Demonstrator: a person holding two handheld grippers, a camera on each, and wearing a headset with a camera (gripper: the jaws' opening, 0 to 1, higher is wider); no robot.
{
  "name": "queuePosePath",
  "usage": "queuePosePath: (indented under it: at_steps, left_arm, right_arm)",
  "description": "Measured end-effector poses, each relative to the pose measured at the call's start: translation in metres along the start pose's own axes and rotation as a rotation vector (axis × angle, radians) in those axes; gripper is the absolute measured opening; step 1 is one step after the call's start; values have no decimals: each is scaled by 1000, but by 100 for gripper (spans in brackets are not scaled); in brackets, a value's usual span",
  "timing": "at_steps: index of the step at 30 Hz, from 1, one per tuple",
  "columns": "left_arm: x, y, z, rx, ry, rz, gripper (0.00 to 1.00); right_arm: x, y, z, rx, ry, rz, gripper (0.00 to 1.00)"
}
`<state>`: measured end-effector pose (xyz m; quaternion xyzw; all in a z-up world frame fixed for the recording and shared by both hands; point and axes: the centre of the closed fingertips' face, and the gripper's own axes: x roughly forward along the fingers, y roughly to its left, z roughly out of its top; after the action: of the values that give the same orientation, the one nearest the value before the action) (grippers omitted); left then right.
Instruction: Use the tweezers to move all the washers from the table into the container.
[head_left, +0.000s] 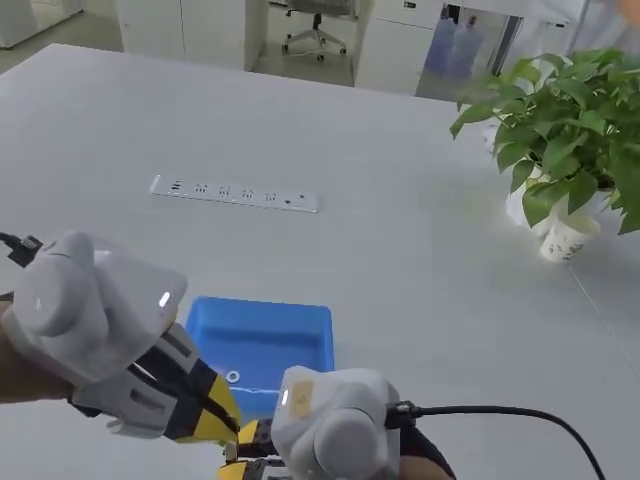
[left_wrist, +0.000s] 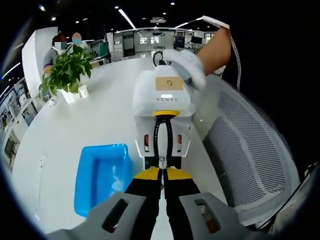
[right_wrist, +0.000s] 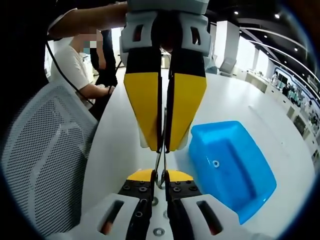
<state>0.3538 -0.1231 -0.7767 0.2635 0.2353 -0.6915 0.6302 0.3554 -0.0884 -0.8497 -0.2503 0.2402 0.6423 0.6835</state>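
Thin metal tweezers (right_wrist: 161, 162) run between my two grippers, which meet tip to tip at the table's near edge. My left gripper (left_wrist: 162, 172), with yellow jaws, is shut on the tweezers; in the head view it (head_left: 232, 425) comes in from the left. My right gripper (right_wrist: 160, 176) faces it and is shut on the other end. The blue container (head_left: 300, 325) lies just beyond them with one washer (head_left: 232, 377) inside, also visible in the right gripper view (right_wrist: 216, 163). Loose washers (right_wrist: 159, 231) lie on the table under my right gripper.
A white power strip (head_left: 235, 193) lies mid-table beyond the container. A potted plant (head_left: 565, 140) stands at the far right. A mesh office chair (left_wrist: 250, 150) is beside the table's near edge, and a person (right_wrist: 82, 60) sits behind it.
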Motion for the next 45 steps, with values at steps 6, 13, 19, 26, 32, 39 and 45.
queuePosePath:
  at_steps: [6, 13, 19, 26, 32, 39, 45]
  left_arm:
    - [-8, 1, 7, -3, -5, 6, 5]
    - [-17, 2, 18, 10, -8, 10, 5]
    - [-26, 5, 29, 36, -5, 16, 5]
    - [-35, 13, 34, 40, 3, 31, 5]
    - [-42, 23, 37, 41, -1, 49, 5]
    - [-47, 36, 35, 41, 6, 73, 5]
    - [-51, 49, 32, 45, 16, 93, 5]
  right_arm:
    - [-6, -1, 9, -9, -9, 3, 9]
    - [-16, -3, 20, -20, -13, 2, 9]
    - [-25, -8, 31, -40, -24, -9, 9]
    - [-29, -17, 40, -53, -24, -16, 9]
    - [-31, -27, 46, -65, -26, -15, 9]
    - [-28, -42, 52, -72, -38, -16, 9]
    - [-24, -55, 55, -81, -46, -22, 9]
